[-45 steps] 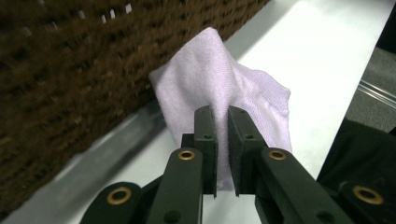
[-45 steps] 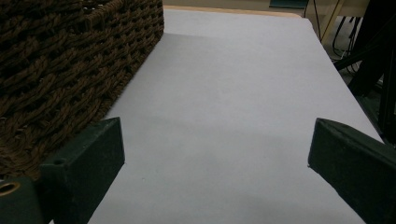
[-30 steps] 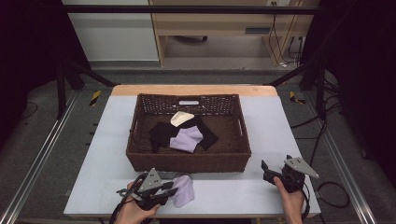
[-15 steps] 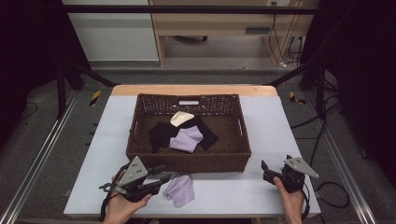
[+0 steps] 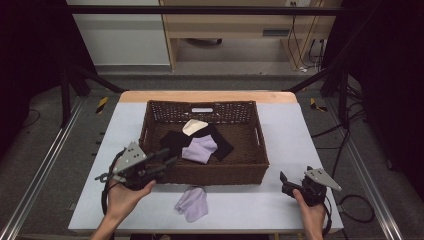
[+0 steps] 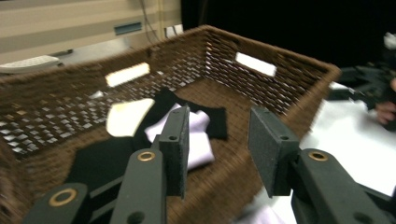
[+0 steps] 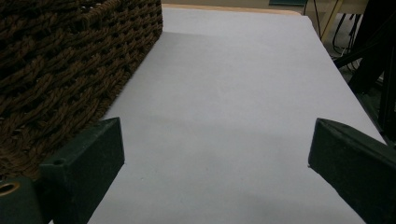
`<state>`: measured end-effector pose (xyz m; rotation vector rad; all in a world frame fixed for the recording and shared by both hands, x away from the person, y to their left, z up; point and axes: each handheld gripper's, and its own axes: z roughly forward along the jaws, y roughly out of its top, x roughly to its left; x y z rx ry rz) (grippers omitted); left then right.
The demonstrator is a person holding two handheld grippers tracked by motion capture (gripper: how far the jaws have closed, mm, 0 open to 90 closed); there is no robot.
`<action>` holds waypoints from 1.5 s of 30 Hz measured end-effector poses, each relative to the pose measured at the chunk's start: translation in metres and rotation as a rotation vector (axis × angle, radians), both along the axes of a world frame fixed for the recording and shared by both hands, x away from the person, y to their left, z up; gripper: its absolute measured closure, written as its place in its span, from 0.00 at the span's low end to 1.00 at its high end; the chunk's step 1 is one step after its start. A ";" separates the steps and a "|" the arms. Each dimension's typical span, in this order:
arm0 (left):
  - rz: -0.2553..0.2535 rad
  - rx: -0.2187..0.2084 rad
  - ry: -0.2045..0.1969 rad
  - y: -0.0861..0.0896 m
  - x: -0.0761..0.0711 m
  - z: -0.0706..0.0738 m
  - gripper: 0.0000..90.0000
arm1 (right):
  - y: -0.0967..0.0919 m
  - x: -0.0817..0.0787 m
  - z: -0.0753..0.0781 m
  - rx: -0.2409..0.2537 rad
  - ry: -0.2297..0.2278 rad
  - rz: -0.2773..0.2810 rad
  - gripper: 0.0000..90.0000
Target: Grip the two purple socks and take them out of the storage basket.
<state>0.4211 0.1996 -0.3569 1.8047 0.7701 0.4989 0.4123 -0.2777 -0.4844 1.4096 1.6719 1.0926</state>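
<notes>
Your left gripper (image 5: 167, 158) hangs half-open, empty, over the basket (image 5: 215, 174) corner; right gripper (image 5: 286, 182) wide, empty. Dip low and the fingers (image 6: 175, 144) snag wicker.

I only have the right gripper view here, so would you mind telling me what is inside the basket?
Observer: In the wicker basket lie a black cloth, a lavender cloth on top of it, and a cream piece behind.
Operator: Thank you. Is anything lying on the table outside it?
Observer: Yes, a second lavender cloth lies in front of the basket's near wall.
Operator: And the left gripper?
Observer: The left gripper is open, nothing between its jaws, pointing into the basket.
</notes>
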 end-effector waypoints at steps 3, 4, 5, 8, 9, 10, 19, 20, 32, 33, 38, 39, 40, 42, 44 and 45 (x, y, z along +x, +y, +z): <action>0.029 0.002 -0.001 -0.002 0.016 0.008 0.64 | 0.000 0.000 0.000 -0.002 -0.002 0.001 0.04; 0.031 0.000 0.002 -0.002 0.020 0.010 0.64 | 0.000 0.000 0.000 -0.004 -0.001 0.002 0.04; 0.037 0.000 0.005 -0.004 0.026 0.012 0.64 | 0.000 0.000 0.000 -0.005 -0.002 0.002 0.04; 0.045 0.011 0.011 -0.010 0.041 0.016 0.64 | 0.000 0.000 0.000 -0.004 0.001 0.001 0.04; 0.047 0.015 0.016 -0.013 0.047 0.018 0.64 | 0.000 0.000 0.000 -0.005 0.001 0.002 0.04; 0.049 0.020 0.019 -0.015 0.051 0.019 0.63 | 0.000 0.000 0.000 -0.005 0.002 0.002 0.04; 0.099 0.086 0.016 -0.043 0.095 0.021 0.58 | 0.000 0.001 0.000 0.000 0.005 0.003 0.04; 0.105 0.088 0.019 -0.046 0.099 0.019 0.57 | 0.000 0.001 0.000 -0.001 0.005 0.005 0.04; 0.135 0.167 0.116 -0.065 0.133 -0.030 0.54 | -0.001 0.001 0.000 0.002 0.007 0.007 0.04; 0.138 0.170 0.125 -0.065 0.135 -0.036 0.54 | 0.000 0.001 0.000 0.002 0.007 0.007 0.04; 0.151 0.189 0.177 -0.063 0.139 -0.054 0.55 | -0.001 0.001 0.000 0.001 0.007 0.008 0.04; 0.158 0.193 0.191 -0.063 0.139 -0.055 0.55 | 0.000 0.001 0.000 0.003 0.007 0.006 0.04; 0.161 0.196 0.195 -0.063 0.139 -0.056 0.55 | 0.000 0.000 0.000 0.001 0.007 0.006 0.04; 0.158 0.207 0.194 -0.064 0.139 -0.057 0.53 | 0.000 0.001 0.000 0.002 0.009 0.008 0.04; 0.159 0.248 0.197 -0.066 0.138 -0.061 0.53 | 0.000 0.001 0.000 0.001 0.008 0.006 0.04; 0.163 0.282 0.198 -0.068 0.137 -0.062 0.52 | 0.000 0.001 0.000 0.000 0.005 0.007 0.04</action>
